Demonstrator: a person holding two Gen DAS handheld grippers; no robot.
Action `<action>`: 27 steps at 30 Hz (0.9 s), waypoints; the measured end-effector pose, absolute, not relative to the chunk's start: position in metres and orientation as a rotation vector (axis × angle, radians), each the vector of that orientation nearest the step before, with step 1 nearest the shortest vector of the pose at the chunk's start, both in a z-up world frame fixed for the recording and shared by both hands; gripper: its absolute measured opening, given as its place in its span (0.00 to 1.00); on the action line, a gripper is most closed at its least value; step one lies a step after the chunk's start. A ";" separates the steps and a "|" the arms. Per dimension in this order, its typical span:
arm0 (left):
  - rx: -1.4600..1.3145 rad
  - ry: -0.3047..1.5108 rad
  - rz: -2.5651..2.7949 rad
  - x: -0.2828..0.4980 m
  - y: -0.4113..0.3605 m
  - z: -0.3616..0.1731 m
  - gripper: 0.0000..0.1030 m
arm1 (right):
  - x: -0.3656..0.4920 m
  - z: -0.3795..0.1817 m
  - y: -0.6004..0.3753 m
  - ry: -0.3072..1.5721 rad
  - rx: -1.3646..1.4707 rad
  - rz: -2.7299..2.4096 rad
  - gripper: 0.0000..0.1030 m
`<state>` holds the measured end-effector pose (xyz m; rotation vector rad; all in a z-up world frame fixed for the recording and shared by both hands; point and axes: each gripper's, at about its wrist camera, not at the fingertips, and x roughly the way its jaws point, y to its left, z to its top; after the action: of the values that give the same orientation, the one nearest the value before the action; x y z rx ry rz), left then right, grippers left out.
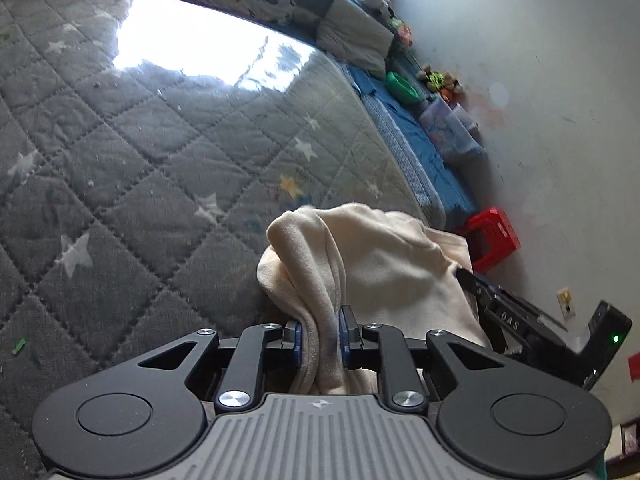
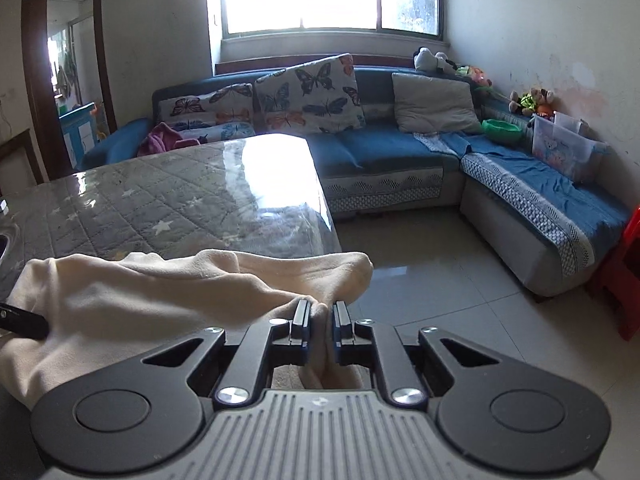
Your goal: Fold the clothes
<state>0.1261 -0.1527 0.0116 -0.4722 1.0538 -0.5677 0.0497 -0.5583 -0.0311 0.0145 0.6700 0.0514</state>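
A cream fleece garment (image 1: 380, 264) hangs bunched between both grippers over the near edge of the quilted grey table (image 1: 132, 152). My left gripper (image 1: 322, 326) is shut on a thick fold of it, the blue pads pressing the cloth from both sides. In the right wrist view the same garment (image 2: 132, 300) stretches to the left, and my right gripper (image 2: 320, 316) is shut on its other bunched end. The right gripper's black body (image 1: 520, 324) shows beyond the cloth in the left wrist view. A black tip of the left gripper (image 2: 20, 322) pokes in at the right view's left edge.
The table (image 2: 168, 204) has a glossy cover with strong window glare. A blue corner sofa (image 2: 400, 152) with butterfly cushions, toys and a clear plastic box stands beyond it. A red plastic stool (image 1: 494, 236) sits on the tiled floor (image 2: 432, 276) by the wall.
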 end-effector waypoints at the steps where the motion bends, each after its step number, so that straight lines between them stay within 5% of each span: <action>1: -0.476 1.071 -0.593 0.125 -0.151 0.010 0.18 | 0.047 -0.031 -0.558 0.679 0.006 0.052 0.10; 7: -0.446 1.075 -0.655 0.119 -0.146 0.010 0.25 | 0.025 -0.029 -0.557 0.712 -0.053 0.044 0.10; 12: -0.393 1.016 -0.622 0.123 -0.150 0.021 0.54 | 0.029 -0.028 -0.558 0.706 -0.038 0.044 0.10; 15: -0.366 1.002 -0.605 0.122 -0.145 0.027 0.58 | 0.029 -0.026 -0.559 0.703 -0.035 0.049 0.12; 27: -0.358 0.954 -0.595 0.169 -0.154 0.043 0.49 | 0.037 -0.022 -0.576 0.671 0.051 0.039 0.17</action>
<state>0.1692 -0.1538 0.0430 -0.3578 0.9543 -0.5948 0.0367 -0.5758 -0.0223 0.0508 0.6709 0.0393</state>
